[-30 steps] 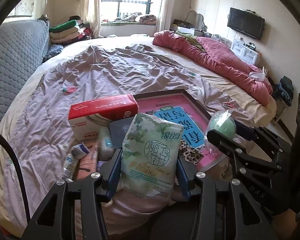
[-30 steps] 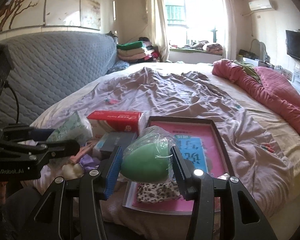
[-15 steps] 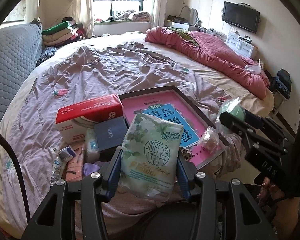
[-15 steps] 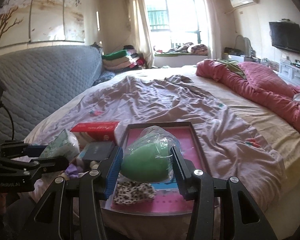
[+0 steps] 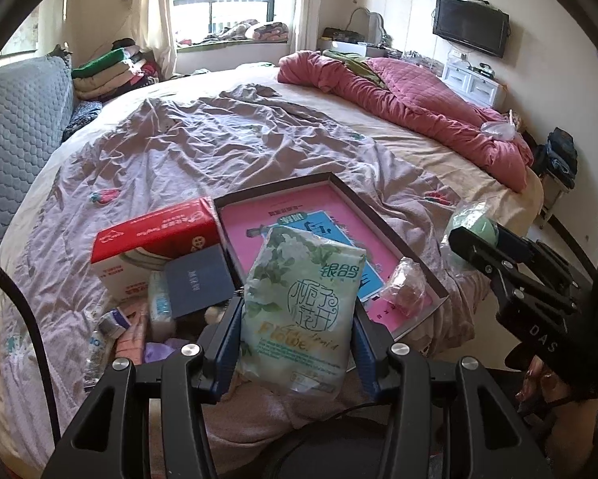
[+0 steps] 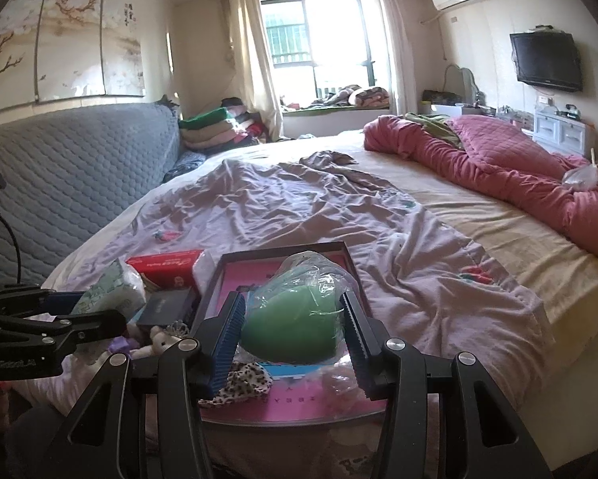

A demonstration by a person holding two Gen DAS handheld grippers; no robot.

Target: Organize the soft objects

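My left gripper (image 5: 297, 339) is shut on a pale green floral tissue pack (image 5: 300, 307), held upright above the bed's near edge. In the right wrist view my right gripper (image 6: 293, 331) is shut on a green sponge wrapped in clear plastic (image 6: 291, 327), above the dark-framed pink box lid (image 6: 346, 255). The sponge (image 5: 472, 223) and right gripper also show at the right of the left wrist view; the tissue pack (image 6: 113, 293) shows at the left of the right wrist view. In the lid lie a leopard-print cloth (image 6: 247, 379) and a small clear bag (image 5: 406, 287).
A red and white tissue box (image 5: 155, 239), a dark blue box (image 5: 199, 283), small bottles and soft bits (image 5: 103, 327) crowd the bed's near left. A rumpled lilac sheet (image 5: 219, 139) covers the bed; a pink quilt (image 5: 418, 107) lies far right. Grey headboard (image 6: 59, 183) at left.
Both grippers have drawn back from the bed with their loads still held, so the pile and pink lid look farther off. The right gripper has shifted toward the right edge in the left view.
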